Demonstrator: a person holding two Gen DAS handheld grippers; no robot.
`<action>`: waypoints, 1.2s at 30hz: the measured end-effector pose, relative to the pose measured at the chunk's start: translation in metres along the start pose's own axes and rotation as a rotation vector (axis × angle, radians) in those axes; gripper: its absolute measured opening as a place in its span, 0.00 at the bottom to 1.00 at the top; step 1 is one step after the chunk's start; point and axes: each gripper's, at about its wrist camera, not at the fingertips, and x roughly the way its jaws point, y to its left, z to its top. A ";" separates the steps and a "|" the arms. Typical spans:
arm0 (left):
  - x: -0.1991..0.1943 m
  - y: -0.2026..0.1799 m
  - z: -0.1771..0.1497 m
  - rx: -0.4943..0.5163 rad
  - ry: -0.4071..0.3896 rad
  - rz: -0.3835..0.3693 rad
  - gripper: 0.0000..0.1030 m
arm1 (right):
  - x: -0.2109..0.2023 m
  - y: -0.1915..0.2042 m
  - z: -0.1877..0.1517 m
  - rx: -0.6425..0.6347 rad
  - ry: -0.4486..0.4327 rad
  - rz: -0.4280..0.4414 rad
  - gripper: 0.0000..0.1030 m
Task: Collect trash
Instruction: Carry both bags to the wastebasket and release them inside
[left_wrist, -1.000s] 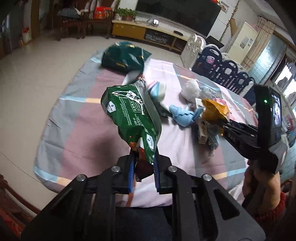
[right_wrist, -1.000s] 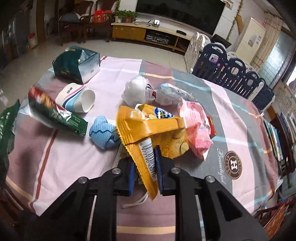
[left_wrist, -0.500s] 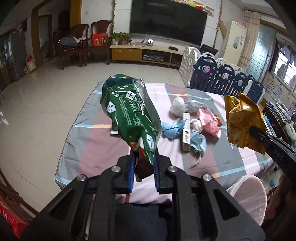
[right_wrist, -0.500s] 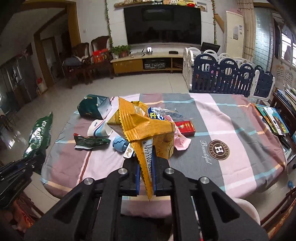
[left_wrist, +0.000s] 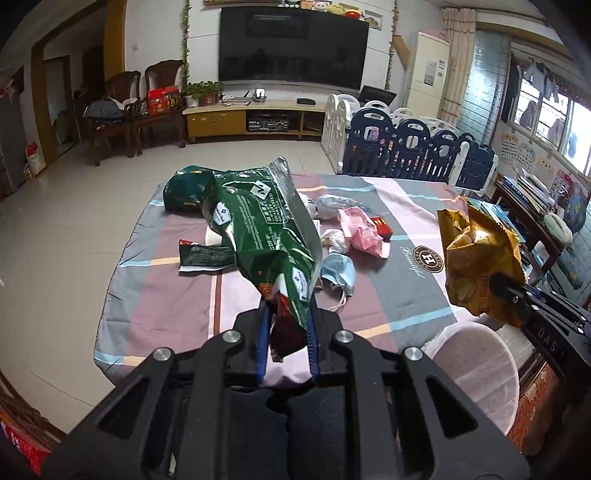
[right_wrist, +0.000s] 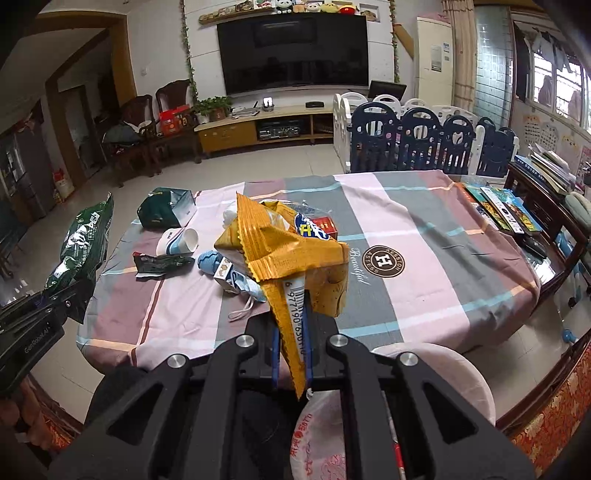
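My left gripper (left_wrist: 286, 332) is shut on a green snack bag (left_wrist: 258, 229), held up off the table's near edge; the bag also shows at the left of the right wrist view (right_wrist: 81, 254). My right gripper (right_wrist: 291, 354) is shut on a yellow snack bag (right_wrist: 288, 251), which also shows in the left wrist view (left_wrist: 476, 258). On the striped tablecloth (right_wrist: 424, 280) lie a pink wrapper (left_wrist: 360, 232), a blue face mask (left_wrist: 338, 273), a paper cup (right_wrist: 177, 242), a small green wrapper (right_wrist: 162, 264), a red box (right_wrist: 325, 225) and a dark green bag (right_wrist: 166, 212).
A white round stool seat (right_wrist: 443, 373) stands below the table's near edge, with a white plastic bag with red print (right_wrist: 317, 435) beside it under my right gripper. Books (right_wrist: 506, 210) lie on a side table at the right. A playpen fence (right_wrist: 424, 147) stands behind the table.
Both grippers have lifted their bags and pulled back from the table toward its near edge. The view has widened from the table top to the whole room.
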 end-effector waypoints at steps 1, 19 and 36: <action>-0.001 -0.002 0.000 0.007 -0.003 0.003 0.17 | -0.001 0.000 -0.001 -0.001 0.001 0.000 0.10; -0.010 -0.007 -0.006 0.016 -0.008 0.007 0.17 | -0.026 -0.034 -0.029 0.019 0.026 -0.073 0.10; -0.016 -0.061 -0.022 0.135 0.012 -0.099 0.17 | 0.018 -0.125 -0.131 0.164 0.328 -0.246 0.10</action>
